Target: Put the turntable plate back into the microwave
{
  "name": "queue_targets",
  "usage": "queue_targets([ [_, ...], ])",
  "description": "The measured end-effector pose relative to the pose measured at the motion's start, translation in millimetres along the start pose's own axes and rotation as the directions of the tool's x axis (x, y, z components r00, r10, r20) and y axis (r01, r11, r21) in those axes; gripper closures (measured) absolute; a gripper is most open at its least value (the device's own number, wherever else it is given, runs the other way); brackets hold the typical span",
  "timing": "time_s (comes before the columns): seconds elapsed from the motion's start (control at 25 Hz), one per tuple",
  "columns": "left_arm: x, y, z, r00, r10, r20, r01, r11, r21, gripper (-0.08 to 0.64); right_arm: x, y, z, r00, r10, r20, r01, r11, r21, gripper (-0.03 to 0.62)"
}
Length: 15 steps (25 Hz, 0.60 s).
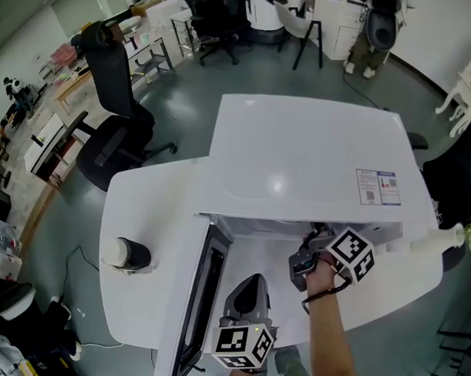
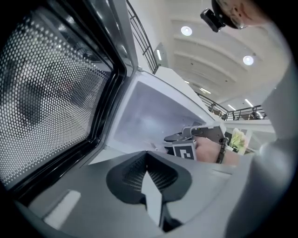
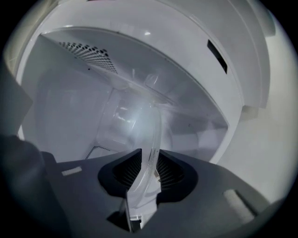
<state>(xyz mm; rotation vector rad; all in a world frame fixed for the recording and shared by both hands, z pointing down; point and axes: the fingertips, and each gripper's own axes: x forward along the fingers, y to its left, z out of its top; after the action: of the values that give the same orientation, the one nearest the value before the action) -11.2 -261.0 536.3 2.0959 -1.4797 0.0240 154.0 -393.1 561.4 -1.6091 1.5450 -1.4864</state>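
A white microwave (image 1: 311, 150) stands on the table with its door (image 1: 197, 300) swung open to the left. My right gripper (image 1: 313, 238) reaches into the cavity. In the right gripper view the clear glass turntable plate (image 3: 139, 125) stands edge-on inside the cavity, its rim between the pads of my right gripper (image 3: 148, 169). A thin gap shows beside the rim, so the jaws stand open around it. My left gripper (image 1: 250, 281) hovers in front of the opening beside the door's mesh window (image 2: 51, 93). It is shut, (image 2: 148, 174) with nothing in it.
The microwave sits on a white round table (image 1: 143, 202). A black and white cup (image 1: 126, 255) stands at the table's left. A black office chair (image 1: 114, 126) is behind the table on the left. A white object (image 1: 434, 242) lies at the right edge.
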Motion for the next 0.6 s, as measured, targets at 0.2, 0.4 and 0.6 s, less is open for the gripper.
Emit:
queue_targets([
  [0.2,1.8,-4.3,1.8,1.0,-0.011,0.002,0.012,1.0,-0.003,0.56,2.0,-2.3,-0.1,0.997,-0.055,-0.05,0.052,0.997,-0.063,0.495],
  [0.4,2.7,-7.3,-0.1,1.0,-0.021,0.0,0.021,1.0,-0.008,0.56,1.7,-2.6,-3.5,0.994,-0.08,-0.078,0.07,0.991,-0.116,0.47],
  [0.6,2.5,-6.7,0.0,1.0,-0.021,-0.001,0.021,1.0,0.001,0.56,1.0,-3.3,-6.5,0.991,-0.101,-0.082,0.087,0.984,-0.157,0.471],
])
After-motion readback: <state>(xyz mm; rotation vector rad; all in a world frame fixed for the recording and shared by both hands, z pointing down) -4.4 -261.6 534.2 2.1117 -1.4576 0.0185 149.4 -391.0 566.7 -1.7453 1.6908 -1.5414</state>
